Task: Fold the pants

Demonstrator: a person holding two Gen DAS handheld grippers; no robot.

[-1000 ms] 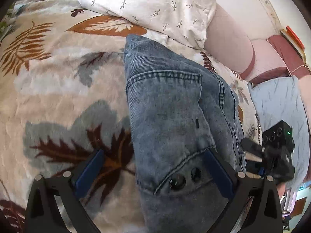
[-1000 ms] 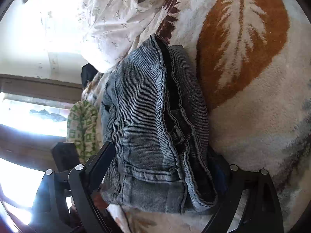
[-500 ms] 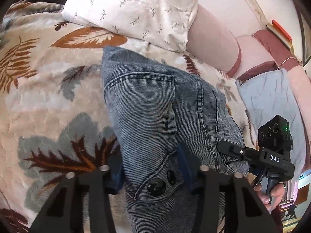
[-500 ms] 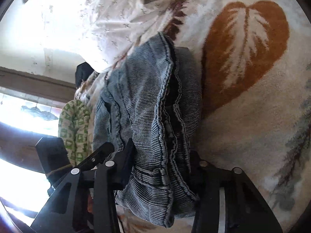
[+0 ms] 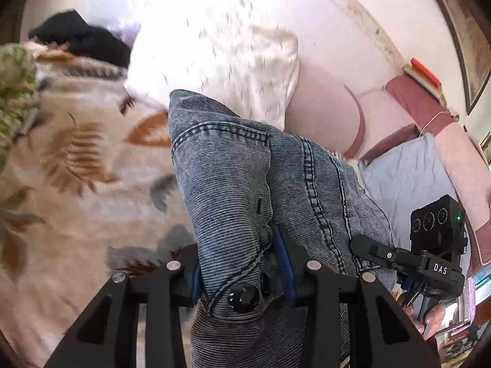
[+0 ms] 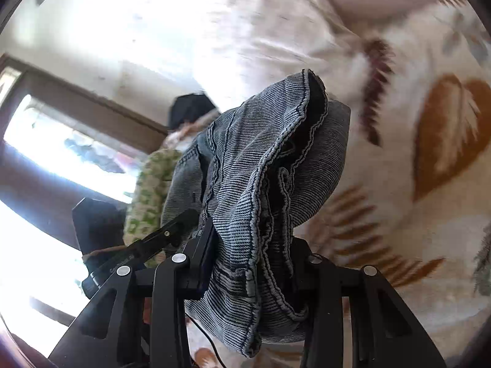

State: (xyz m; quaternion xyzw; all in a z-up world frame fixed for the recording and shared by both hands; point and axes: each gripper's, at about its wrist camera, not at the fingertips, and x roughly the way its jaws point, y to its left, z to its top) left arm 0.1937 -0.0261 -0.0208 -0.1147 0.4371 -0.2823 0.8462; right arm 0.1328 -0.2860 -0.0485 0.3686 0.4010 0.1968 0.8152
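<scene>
A leaf-patterned blanket (image 5: 76, 184) is covering the bed, with a white pillow (image 5: 221, 49) lying toward its head edge. The folded jeans (image 5: 245, 178) are hanging above the blanket's middle. The left gripper (image 5: 239, 273) is pinching their buttoned waistband; the right gripper (image 6: 254, 263) is pinching the opposite bunched end.

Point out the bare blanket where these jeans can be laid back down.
Both grippers, left gripper and right gripper, grip the jeans. Bare leaf-print blanket lies left of them, short of the white pillow. Crowded: the black garment and green-patterned cloth at the far left, and the blue pillow to the right.
</scene>
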